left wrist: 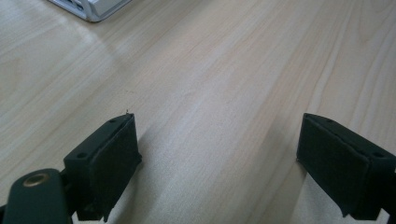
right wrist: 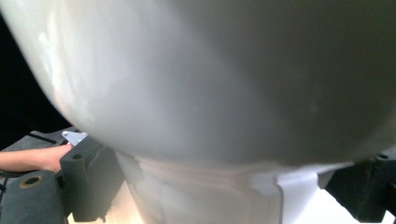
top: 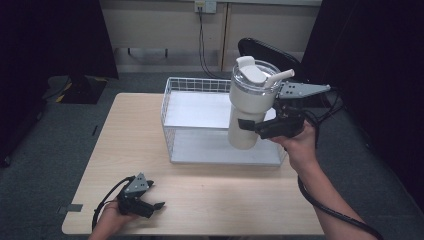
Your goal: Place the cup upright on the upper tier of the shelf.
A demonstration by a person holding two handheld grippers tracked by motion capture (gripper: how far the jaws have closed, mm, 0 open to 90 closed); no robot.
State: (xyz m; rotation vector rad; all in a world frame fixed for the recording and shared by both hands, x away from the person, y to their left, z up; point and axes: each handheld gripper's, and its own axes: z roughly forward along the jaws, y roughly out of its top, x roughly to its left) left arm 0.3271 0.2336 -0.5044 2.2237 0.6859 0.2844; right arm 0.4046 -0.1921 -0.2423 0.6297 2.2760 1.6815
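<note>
A tall white tumbler (top: 247, 107) with a clear lid and a stubby white straw spout leans slightly over the white wire basket (top: 200, 82). My right gripper (top: 250, 126) is shut on the tumbler's lower body from the right side. In the right gripper view the tumbler (right wrist: 210, 84) bulges between the two jaws of the right gripper (right wrist: 219, 175). I cannot tell whether its base touches the basket floor. My left gripper (top: 155, 206) rests on the wooden table (top: 135, 140) near the front left edge, open. In the left gripper view the left gripper (left wrist: 217, 120) has bare wood between its jaws.
The basket stands at the back centre-right of the table, with a corner (left wrist: 93, 9) of it in the left gripper view. A black chair (top: 267, 50) sits behind it. Dark curtains flank the scene, and a cable (top: 202, 45) hangs from the wall.
</note>
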